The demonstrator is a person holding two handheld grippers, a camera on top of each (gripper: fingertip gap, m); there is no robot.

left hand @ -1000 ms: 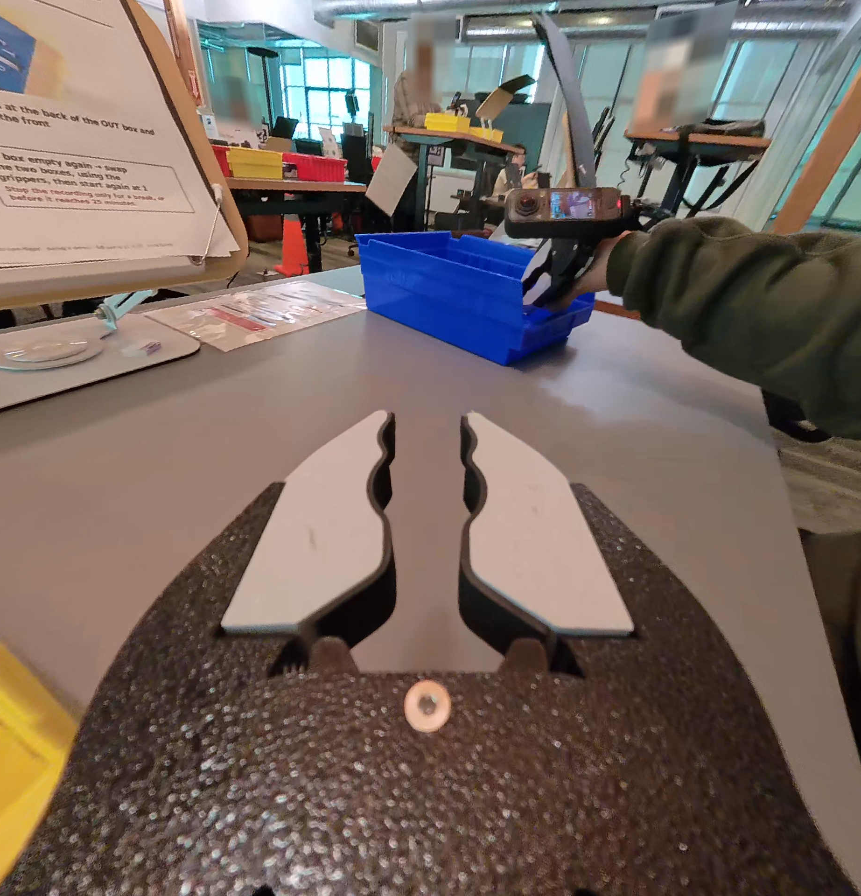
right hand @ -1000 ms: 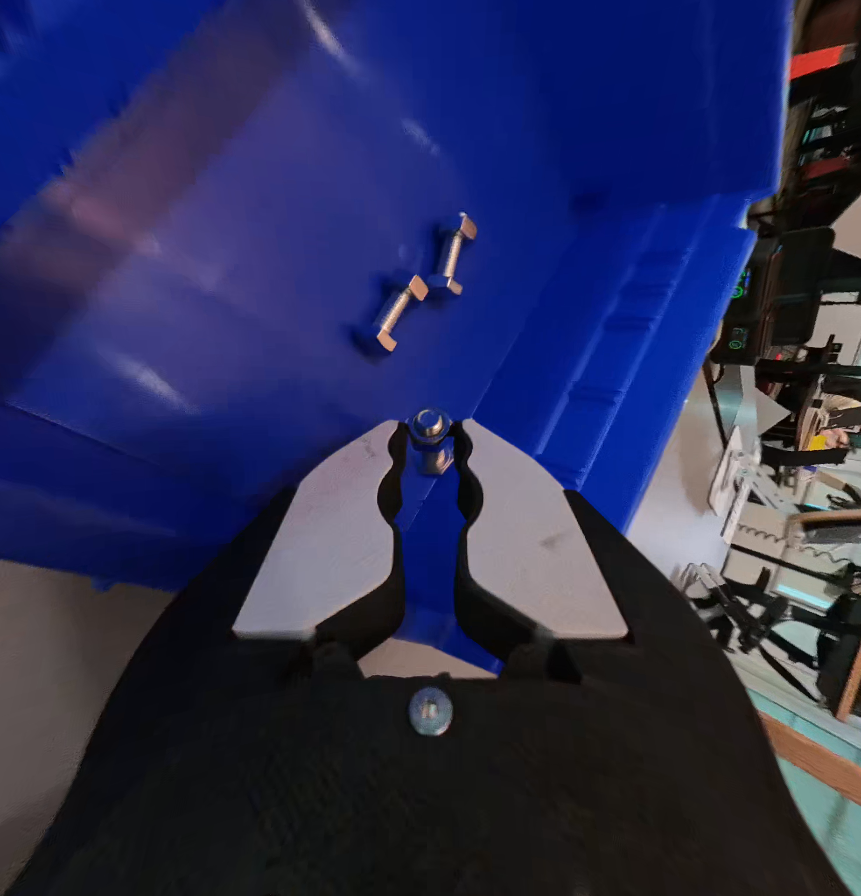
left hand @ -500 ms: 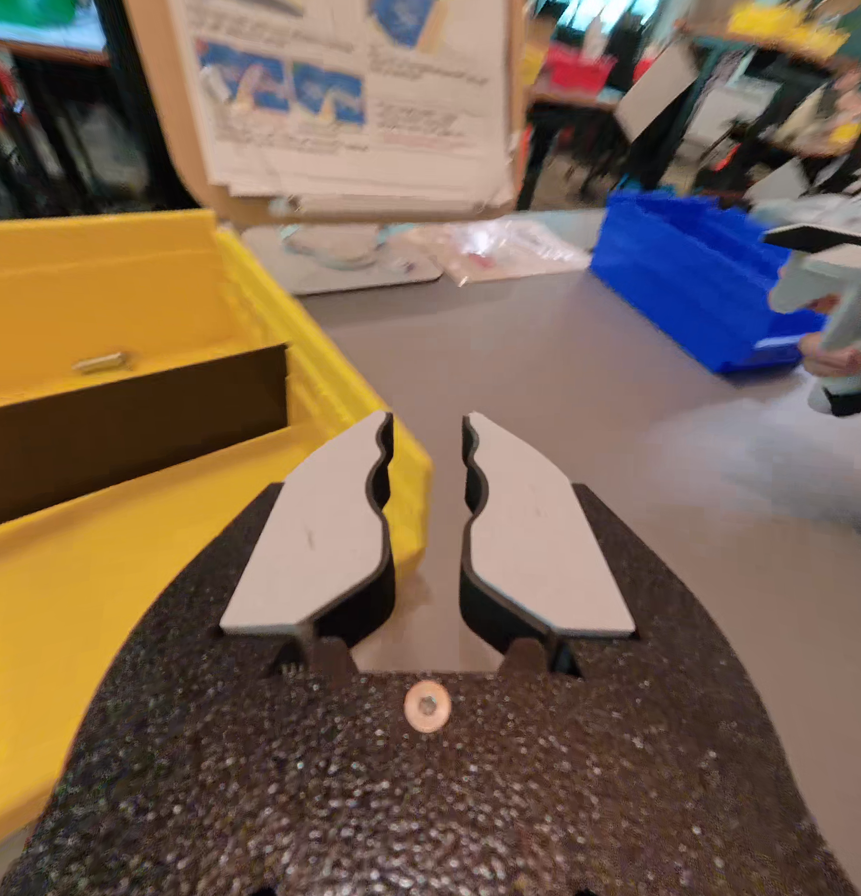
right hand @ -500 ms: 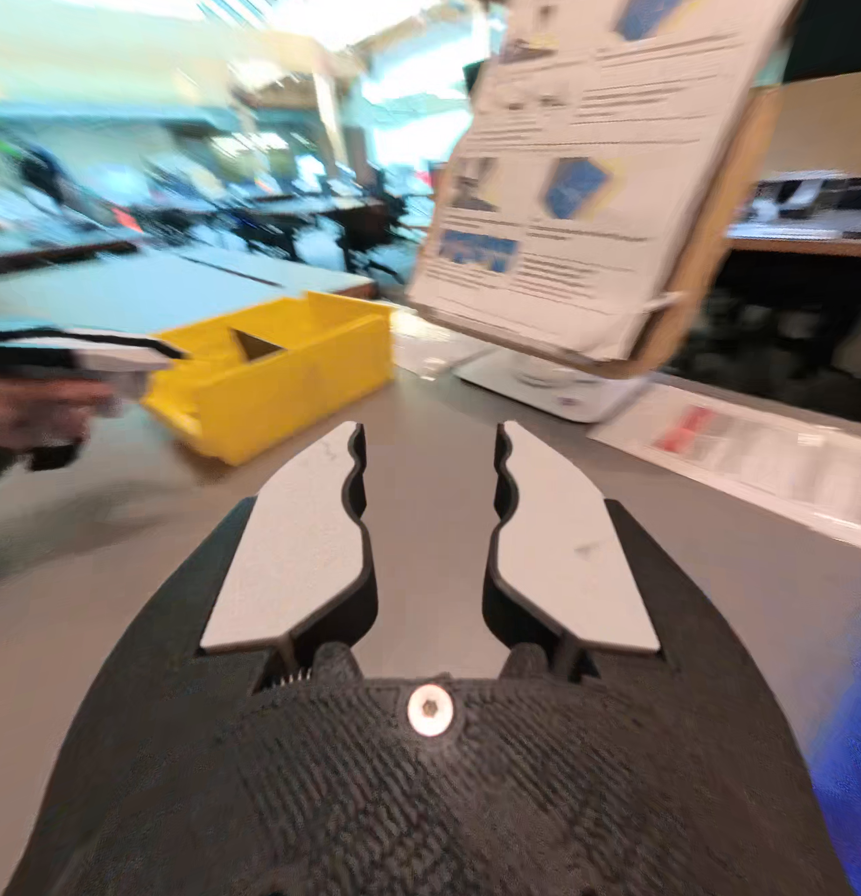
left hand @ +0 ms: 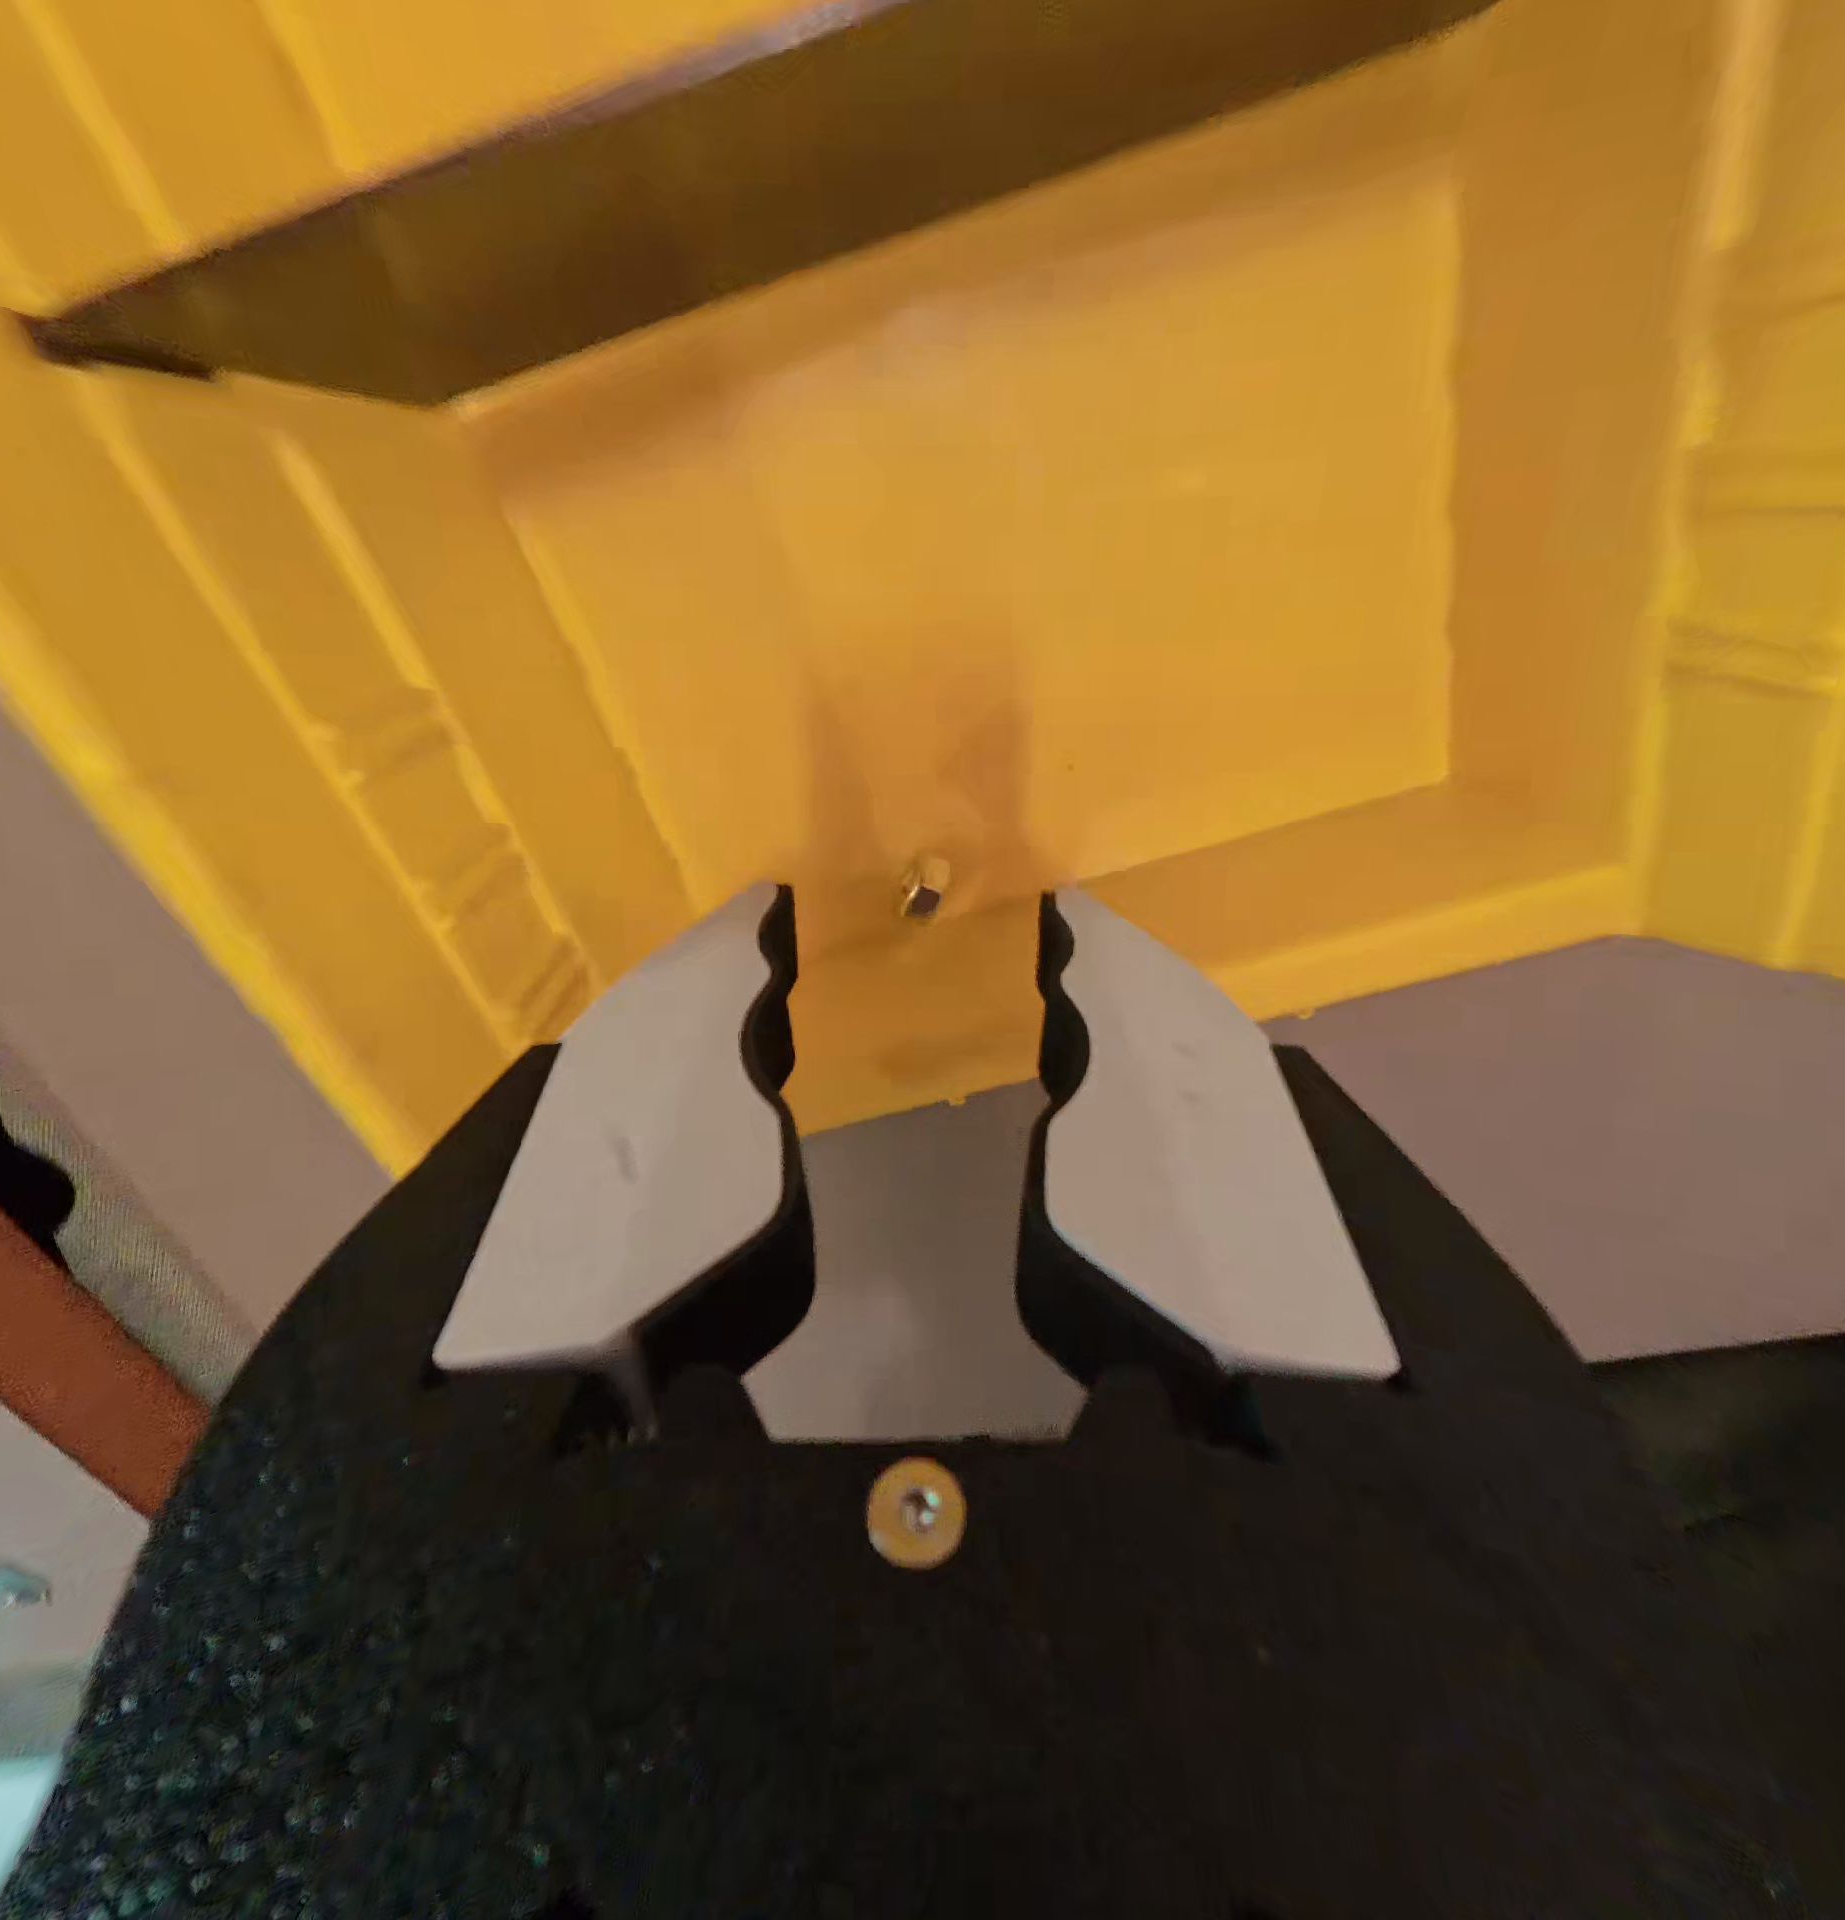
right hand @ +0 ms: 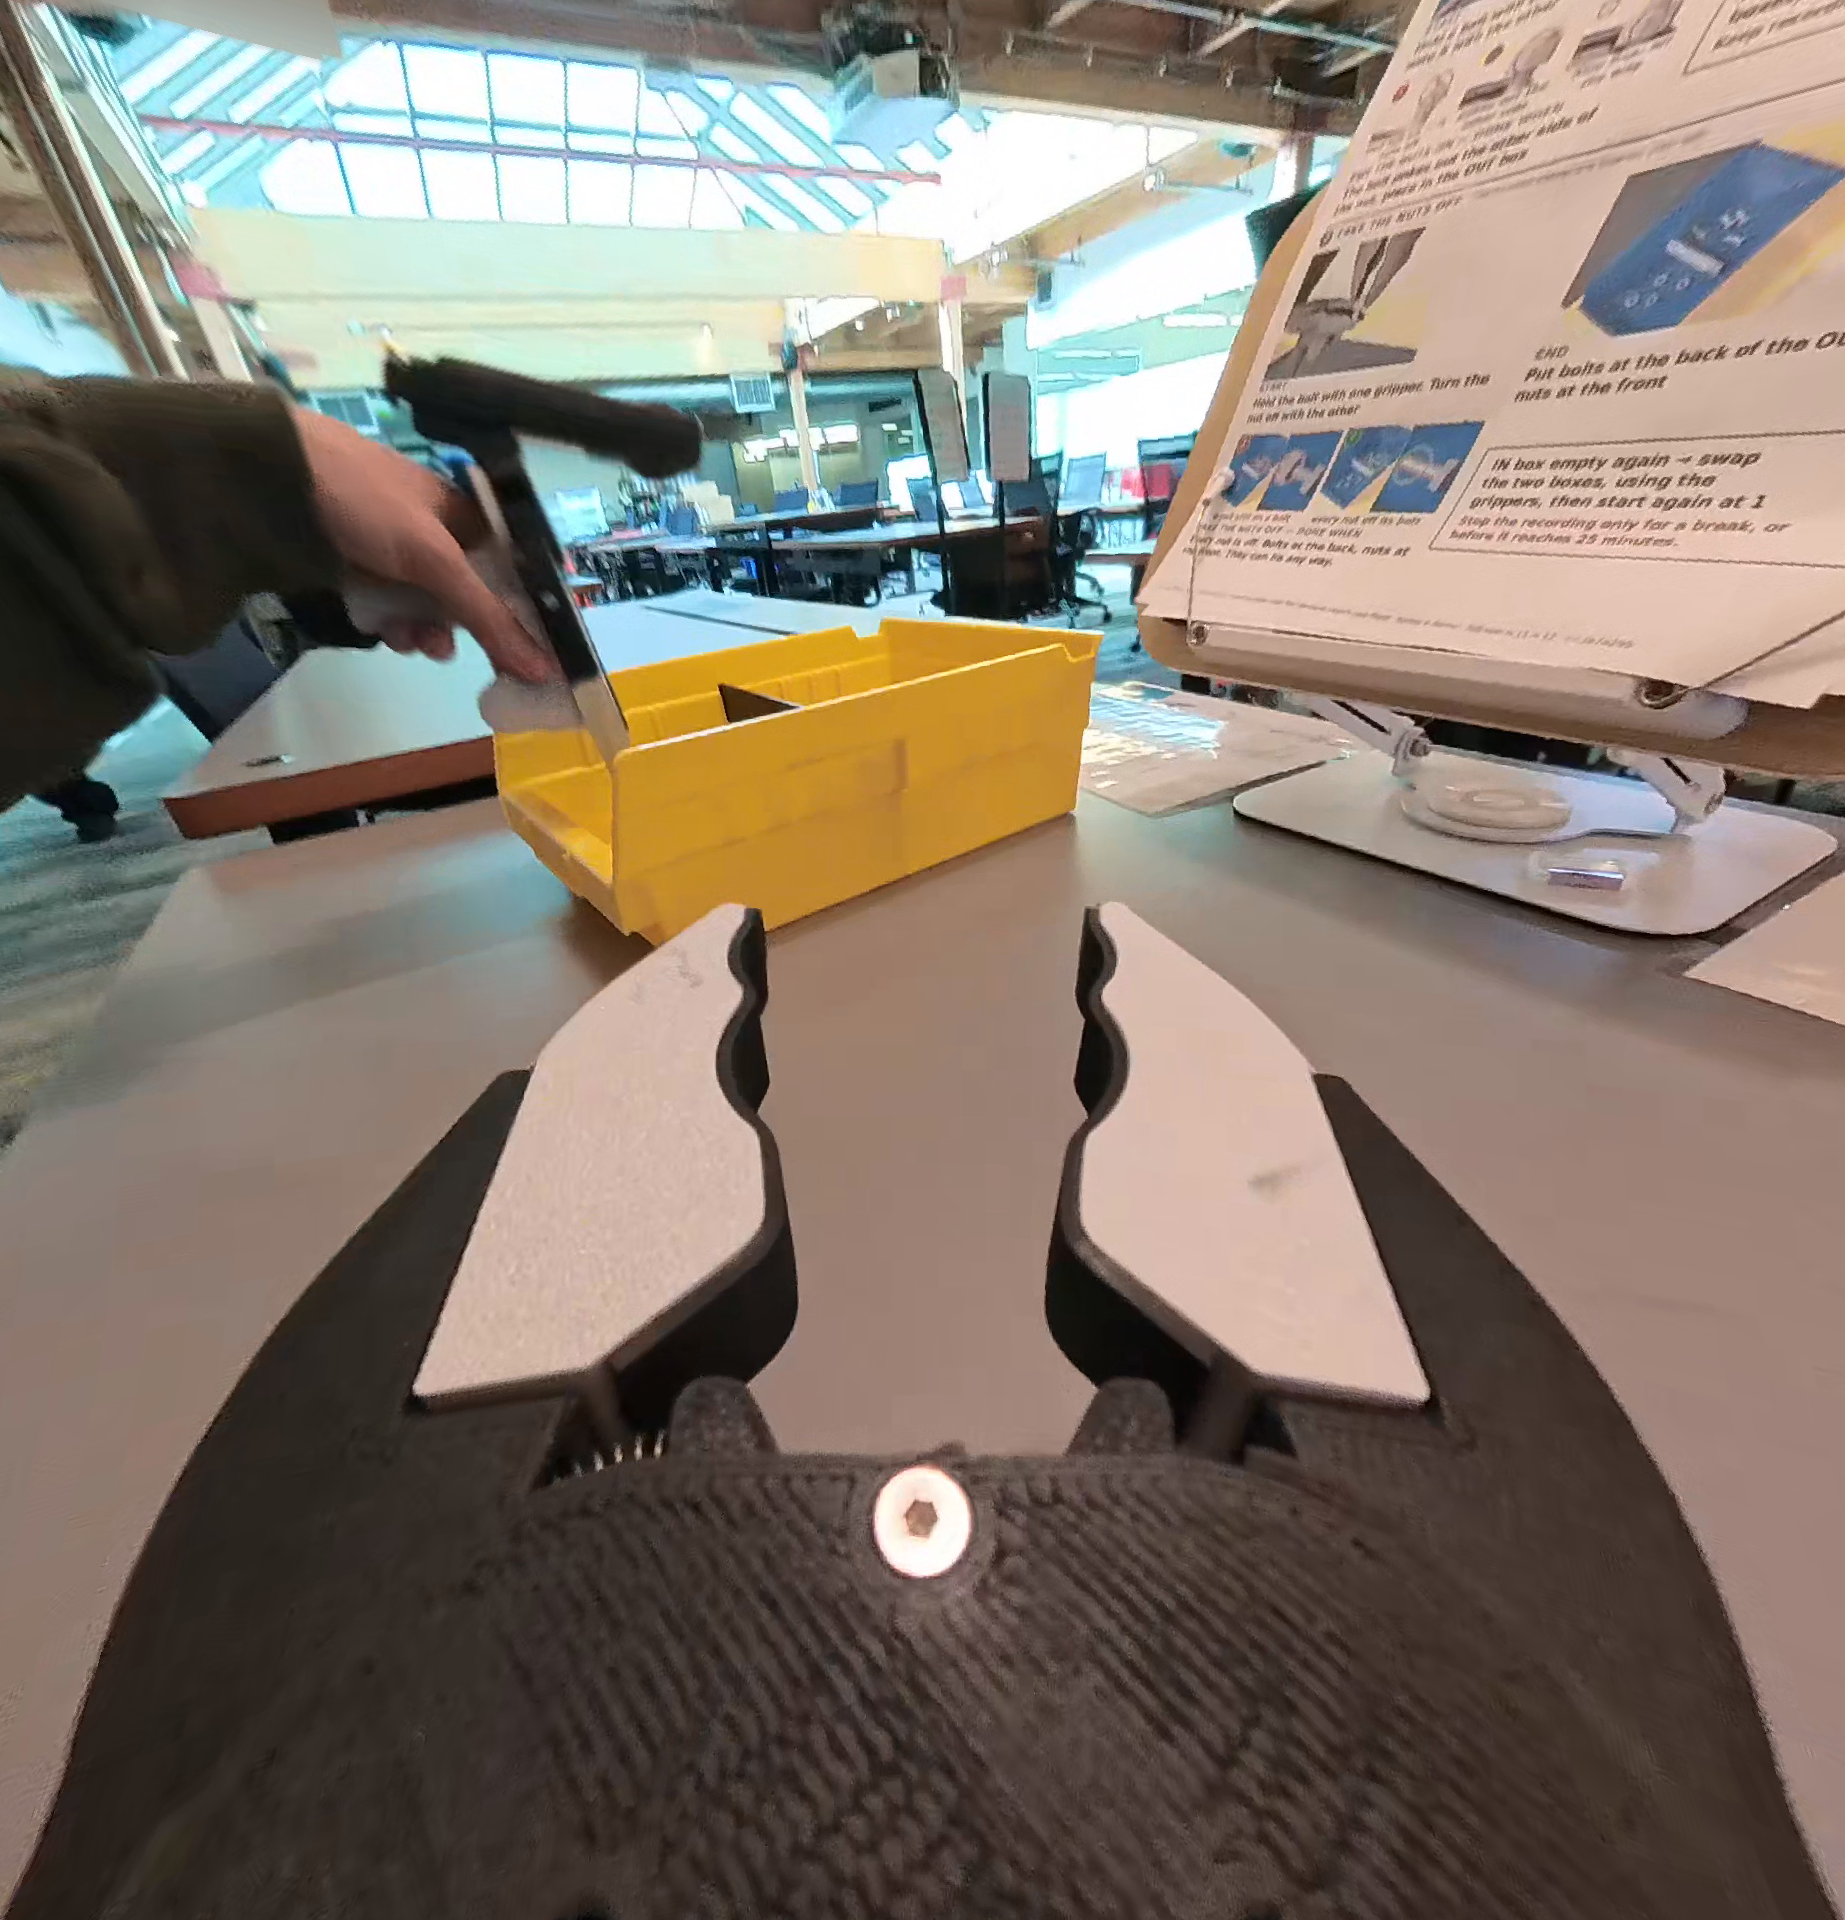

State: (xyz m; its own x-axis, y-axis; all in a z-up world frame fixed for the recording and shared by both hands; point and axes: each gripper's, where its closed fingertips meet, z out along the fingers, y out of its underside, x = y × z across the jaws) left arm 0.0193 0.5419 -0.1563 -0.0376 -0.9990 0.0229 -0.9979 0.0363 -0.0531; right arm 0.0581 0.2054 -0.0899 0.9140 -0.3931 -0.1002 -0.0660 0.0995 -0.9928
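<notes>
A: The left claw (left hand: 916,902) is spread wide and holds nothing, low inside the yellow bin (left hand: 1001,520). The small nut (left hand: 922,898) lies on the bin floor, just past the tips.

B: I would keep it centred in the gap before closing. The right claw (right hand: 922,916) is also wide apart, empty, over the surface (right hand: 1520,1143).

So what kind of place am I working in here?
Likely an open-plan workshop or lab: rows of desks and chairs behind, a yellow parts bin on the grey table, and an instruction sheet on a stand.
</notes>
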